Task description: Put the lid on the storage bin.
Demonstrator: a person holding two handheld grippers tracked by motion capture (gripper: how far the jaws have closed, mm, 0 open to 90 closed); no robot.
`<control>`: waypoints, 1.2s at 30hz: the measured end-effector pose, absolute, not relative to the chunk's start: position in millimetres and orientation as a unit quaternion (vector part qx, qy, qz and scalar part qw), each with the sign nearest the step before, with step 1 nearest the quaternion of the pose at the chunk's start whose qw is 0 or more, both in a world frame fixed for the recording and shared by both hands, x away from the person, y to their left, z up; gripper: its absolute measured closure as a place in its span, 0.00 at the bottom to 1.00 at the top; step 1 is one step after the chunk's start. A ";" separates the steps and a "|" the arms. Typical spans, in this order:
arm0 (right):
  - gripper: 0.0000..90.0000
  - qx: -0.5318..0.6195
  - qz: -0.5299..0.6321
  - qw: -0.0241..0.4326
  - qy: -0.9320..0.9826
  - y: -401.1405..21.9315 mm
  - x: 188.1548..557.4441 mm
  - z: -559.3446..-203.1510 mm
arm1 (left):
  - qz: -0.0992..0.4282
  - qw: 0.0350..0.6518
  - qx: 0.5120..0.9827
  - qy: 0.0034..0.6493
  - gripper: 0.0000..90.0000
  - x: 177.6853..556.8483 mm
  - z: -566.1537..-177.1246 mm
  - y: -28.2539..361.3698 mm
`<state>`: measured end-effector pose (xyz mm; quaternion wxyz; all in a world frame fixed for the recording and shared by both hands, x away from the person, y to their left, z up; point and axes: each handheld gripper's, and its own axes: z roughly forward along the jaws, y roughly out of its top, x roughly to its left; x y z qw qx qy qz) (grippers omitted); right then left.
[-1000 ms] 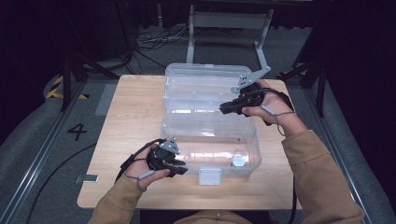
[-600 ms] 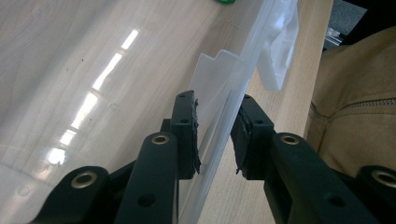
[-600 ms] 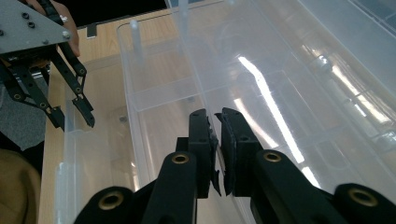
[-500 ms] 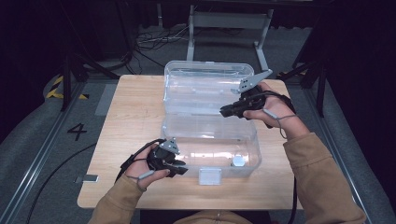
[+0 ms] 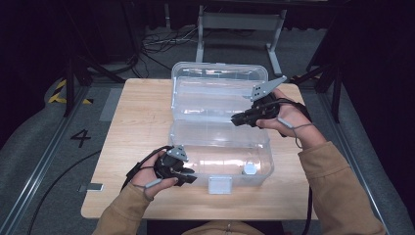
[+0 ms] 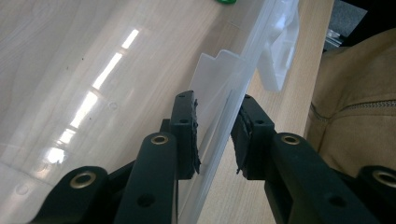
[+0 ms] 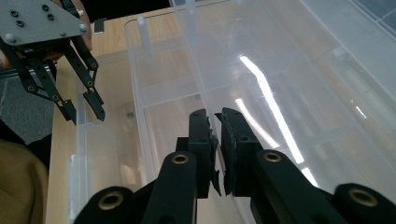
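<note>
Clear plastic box [image 5: 220, 147], lid open, on table [image 5: 132, 127] | left gripper [image 6: 217, 135] jaws straddle its front wall, gap showing | right gripper [image 7: 217, 140] clenched on lid edge

Clear plastic box [image 5: 220, 122] – pale wooden table [image 5: 137, 122]

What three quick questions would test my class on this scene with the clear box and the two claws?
1. True or false: the lid of the clear box is shut.
2. Which claw straddles the box's front wall? A: left claw. B: right claw.
3. What does the box stand on?
Key: 1 false, the lid lies open. 2 A. 3 the wooden table.
</note>
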<state>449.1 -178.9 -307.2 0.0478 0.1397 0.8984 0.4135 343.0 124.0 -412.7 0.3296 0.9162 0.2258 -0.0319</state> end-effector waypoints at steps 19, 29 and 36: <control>0.92 0.125 0.409 0.053 0.902 -179.4 436.5 -307.5 | -0.032 0.330 0.917 0.224 0.80 343.3 -412.8 124.2; 0.92 0.116 0.406 0.055 0.905 -179.3 428.4 -308.0 | -0.032 0.331 0.916 0.224 0.80 343.3 -412.8 124.1; 0.92 0.109 0.403 0.053 0.907 -179.1 423.5 -309.0 | -0.032 0.331 0.916 0.224 0.80 343.3 -412.9 124.1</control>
